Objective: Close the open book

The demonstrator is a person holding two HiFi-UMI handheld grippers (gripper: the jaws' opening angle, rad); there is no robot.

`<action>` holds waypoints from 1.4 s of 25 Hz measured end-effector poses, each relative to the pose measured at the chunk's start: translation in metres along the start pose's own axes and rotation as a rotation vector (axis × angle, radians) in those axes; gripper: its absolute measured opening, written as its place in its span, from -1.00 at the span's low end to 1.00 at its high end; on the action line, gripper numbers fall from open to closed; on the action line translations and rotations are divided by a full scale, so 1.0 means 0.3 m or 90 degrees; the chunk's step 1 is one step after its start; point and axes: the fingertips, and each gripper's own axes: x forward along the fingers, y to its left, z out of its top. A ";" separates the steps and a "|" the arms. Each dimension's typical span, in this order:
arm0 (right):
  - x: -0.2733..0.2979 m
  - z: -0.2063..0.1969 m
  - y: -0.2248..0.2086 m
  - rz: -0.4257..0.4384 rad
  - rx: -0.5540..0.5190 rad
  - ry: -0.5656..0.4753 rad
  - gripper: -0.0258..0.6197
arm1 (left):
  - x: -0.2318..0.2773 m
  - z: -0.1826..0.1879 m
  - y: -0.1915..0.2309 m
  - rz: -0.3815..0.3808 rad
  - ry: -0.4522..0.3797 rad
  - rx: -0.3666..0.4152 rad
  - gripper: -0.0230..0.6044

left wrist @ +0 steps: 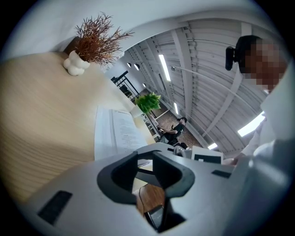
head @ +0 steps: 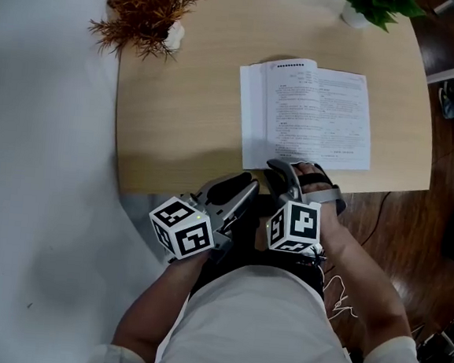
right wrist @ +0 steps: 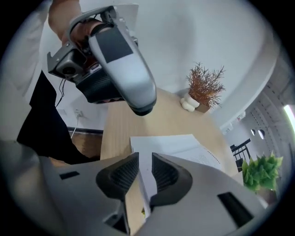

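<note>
The book lies open on the table, at its right end and close to the near edge, its bottom margin almost reaching that edge. Its fold runs from the near edge toward the far one. A wide printed page lies flat on the right, and a narrower strip of pages curves up on the left. The paper is white with dense black print, and the page block looks fairly thick from the side.

The right gripper is the nearer one. It meets the book at the bottom margin, pointing steeply down from the near edge. In the right gripper view its jaws stand a little apart, and the white edge of the page block runs through the gap. Bare wood shows beside that edge, so the pads do not appear to be clamping it. Closing the book likely means swinging one side over the fold, across the table's length.

The left gripper hangs just off the near edge, left of the book and not touching it. Its jaws are parted and nothing is between them.

A dried brown plant stands at the far left corner, and a green plant at the far edge, both well apart from the book.
</note>
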 end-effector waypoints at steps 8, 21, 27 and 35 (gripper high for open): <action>0.038 -0.024 0.014 0.025 -0.005 0.033 -0.74 | -0.021 -0.001 0.020 0.006 -0.007 -0.008 -0.69; -0.030 0.033 -0.031 0.012 0.118 -0.037 -0.92 | -0.020 0.000 0.037 0.004 -0.005 -0.012 -0.69; -0.114 0.053 -0.081 -0.024 0.200 -0.095 -0.92 | 0.012 0.020 0.059 0.001 -0.006 -0.033 -0.69; -0.069 0.009 -0.027 -0.037 0.045 -0.036 -0.83 | 0.072 0.018 0.074 -0.010 0.018 -0.040 -0.69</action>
